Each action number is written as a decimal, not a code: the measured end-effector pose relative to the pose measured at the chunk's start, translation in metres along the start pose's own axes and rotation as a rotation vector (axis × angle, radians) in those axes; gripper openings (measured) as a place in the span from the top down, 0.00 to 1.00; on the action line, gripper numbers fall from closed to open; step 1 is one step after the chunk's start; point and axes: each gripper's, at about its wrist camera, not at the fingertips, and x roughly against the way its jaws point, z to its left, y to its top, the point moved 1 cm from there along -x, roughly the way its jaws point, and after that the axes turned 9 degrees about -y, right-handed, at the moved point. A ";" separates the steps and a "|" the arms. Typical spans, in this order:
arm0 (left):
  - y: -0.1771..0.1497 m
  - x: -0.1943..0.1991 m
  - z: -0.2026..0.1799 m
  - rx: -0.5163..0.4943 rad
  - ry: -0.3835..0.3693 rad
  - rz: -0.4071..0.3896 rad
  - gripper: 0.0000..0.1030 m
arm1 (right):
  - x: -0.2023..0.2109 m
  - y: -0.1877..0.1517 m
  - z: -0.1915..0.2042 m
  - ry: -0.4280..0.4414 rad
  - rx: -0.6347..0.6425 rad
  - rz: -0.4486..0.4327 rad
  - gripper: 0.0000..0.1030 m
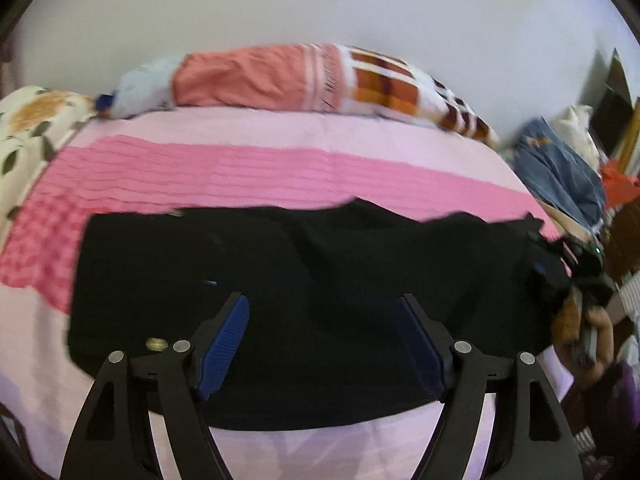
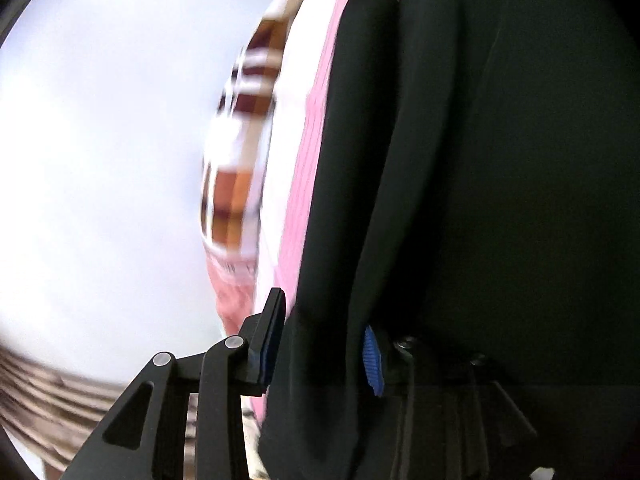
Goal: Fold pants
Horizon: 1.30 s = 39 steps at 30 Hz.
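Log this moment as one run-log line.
task: fold pants | left gripper: open above black pants | right gripper: pants fold between pads | surface: pink bedspread

Folded pants [image 1: 280, 300] lie across the near part of a bedspread [image 1: 240, 168], with pillows [image 1: 260, 76] along its far edge against the wall [image 1: 320, 8] and a clothes pile [image 1: 560, 164] off to the right.

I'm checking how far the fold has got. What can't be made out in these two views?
- Right wrist view: black pants fill the frame, hiding the right claw's far finger and whether it pinches.
- Left wrist view: the pants' folds blur into black; the hand is blurred at the edge.
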 end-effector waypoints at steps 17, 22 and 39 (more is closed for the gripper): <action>-0.005 -0.030 -0.013 0.039 -0.029 0.094 0.26 | 0.026 0.014 -0.007 -0.071 -0.055 -0.037 0.94; -0.008 -0.023 -0.010 0.031 -0.014 0.087 0.26 | 0.075 0.004 -0.004 -0.129 -0.006 -0.062 0.94; -0.028 -0.019 -0.005 0.066 0.017 0.165 0.26 | 0.144 -0.025 -0.076 -0.245 -0.109 -0.037 0.97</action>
